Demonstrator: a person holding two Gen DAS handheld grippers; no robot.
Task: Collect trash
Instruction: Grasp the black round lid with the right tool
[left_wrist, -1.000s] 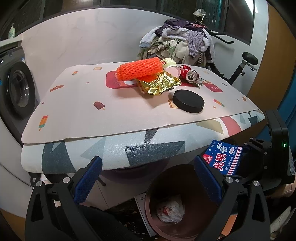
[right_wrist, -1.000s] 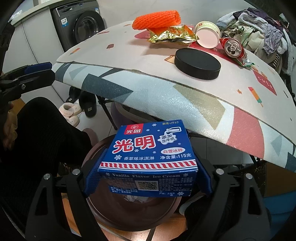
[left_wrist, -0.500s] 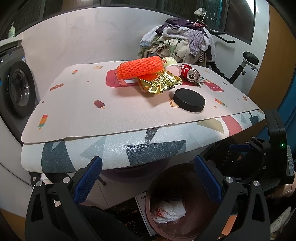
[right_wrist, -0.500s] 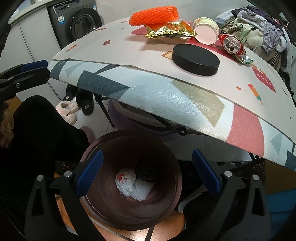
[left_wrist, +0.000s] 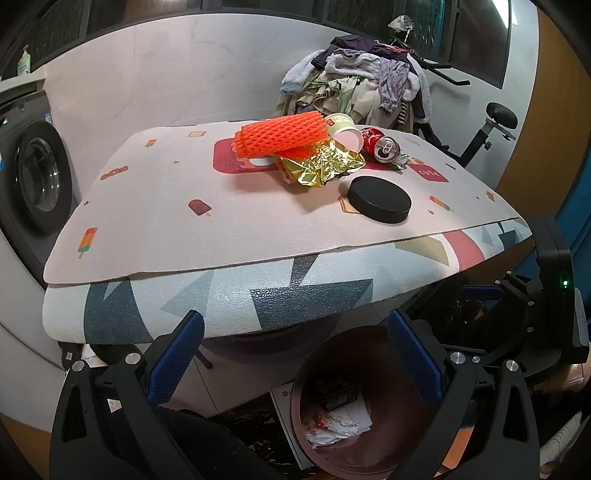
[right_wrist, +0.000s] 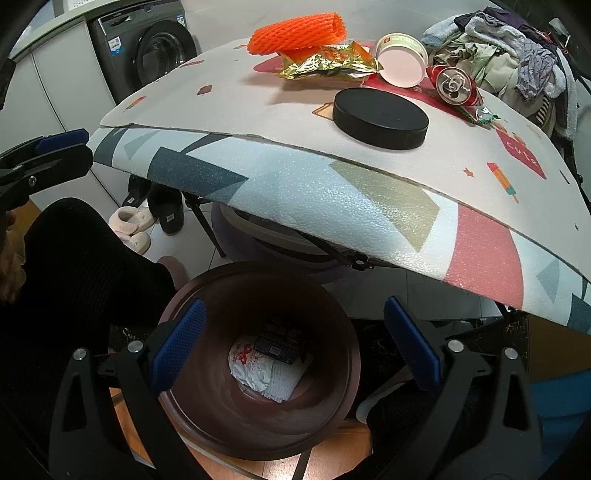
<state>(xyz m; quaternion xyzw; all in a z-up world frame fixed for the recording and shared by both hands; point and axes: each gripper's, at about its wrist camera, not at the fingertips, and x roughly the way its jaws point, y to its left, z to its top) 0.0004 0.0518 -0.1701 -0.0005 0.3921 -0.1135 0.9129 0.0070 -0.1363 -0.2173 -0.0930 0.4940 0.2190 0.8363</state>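
Observation:
My right gripper (right_wrist: 293, 314) hangs open over the brown trash bin (right_wrist: 221, 295), with nothing between its fingers. A blue ice-cream box (right_wrist: 279, 341) lies at the bin's bottom on crumpled white paper (right_wrist: 255, 369). My left gripper (left_wrist: 295, 321) is open and empty too, just before the table's front edge, with the bin (left_wrist: 369, 350) below to its right. On the table lie an orange foam net (left_wrist: 282, 134), a gold foil wrapper (left_wrist: 321, 166), a paper cup (left_wrist: 345, 129), a red can (left_wrist: 382, 146) and a black round lid (left_wrist: 380, 199).
The patterned table mat (left_wrist: 184, 221) overhangs the bin. A washing machine (left_wrist: 37, 184) stands at the left. A pile of clothes (left_wrist: 362, 85) and an exercise bike (left_wrist: 495, 122) are behind the table. Slippers (right_wrist: 133, 225) lie on the floor beside a person's dark-clad leg (right_wrist: 74, 258).
A second ago my right gripper held the blue ice-cream box over the bin. Its jaws opened and the box fell in. The left gripper stayed still.

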